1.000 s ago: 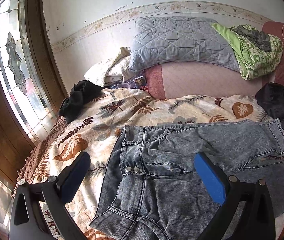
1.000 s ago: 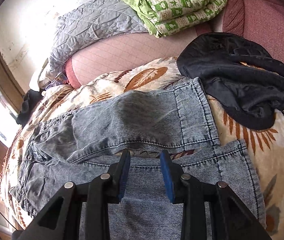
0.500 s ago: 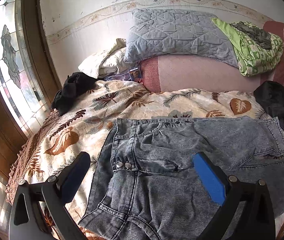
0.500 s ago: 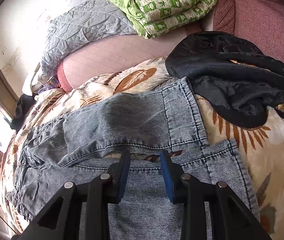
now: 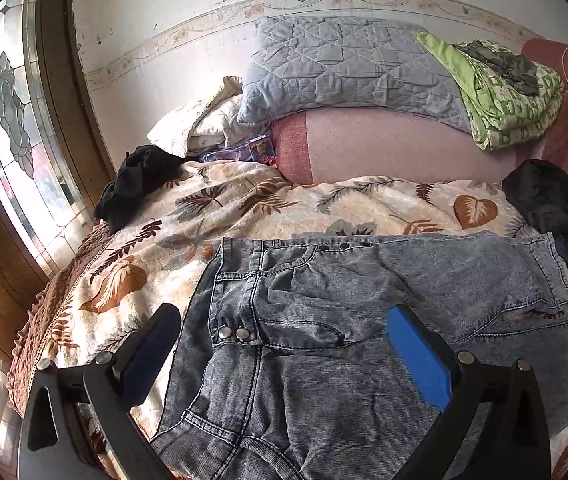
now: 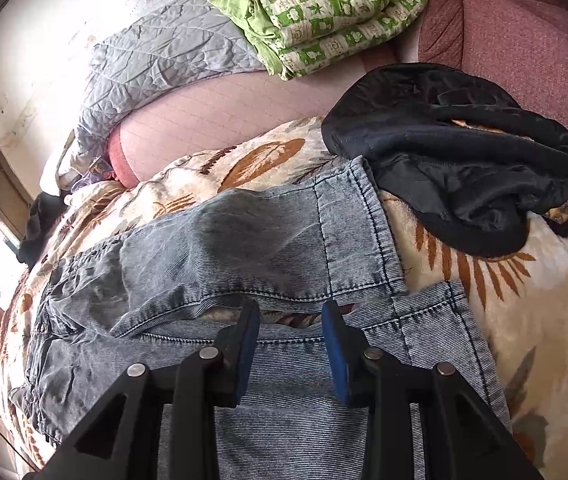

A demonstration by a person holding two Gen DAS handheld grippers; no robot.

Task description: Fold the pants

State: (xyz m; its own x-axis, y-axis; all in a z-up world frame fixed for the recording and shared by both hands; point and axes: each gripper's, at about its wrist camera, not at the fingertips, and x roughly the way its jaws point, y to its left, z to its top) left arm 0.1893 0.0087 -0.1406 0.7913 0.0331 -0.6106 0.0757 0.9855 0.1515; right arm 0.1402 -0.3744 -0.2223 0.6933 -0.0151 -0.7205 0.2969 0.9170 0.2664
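Right now the pants [image 5: 364, 320], faded grey-blue denim w/ dark stitching, lie spread flat across the bed [image 5: 243, 216] on its cream leaf-print blanket. Waistband sits toward the window side, two metal snap buttons [image 5: 232, 333] showing near the fly; both legs run off toward the other side, side by side w/ a narrow strip of blanket visible between them near the cuffs.

Left tongs [image 5: 284, 344] hang over the waist/hip area, jaws spread wide, nothing between them; one finger above the blanket edge beside the waistband, the other above the seat of the denim.

Right tongs [image 6: 290, 340] sit over the nearer leg, tips about at the gap between the legs. Jaws partly apart, a modest gap; cannot tell if the pads touch cloth, no fabric visibly pinched.

Black garment [image 6: 464, 168] lies crumpled just beyond the far leg's cuff, touching it. Grey quilted pillow [image 5: 344, 64] and green patterned folded quilt [image 6: 324, 16] rest on the pink headboard cushion behind. Another dark cloth [image 5: 135, 180] sits near the stained-glass window [image 5: 7, 120].
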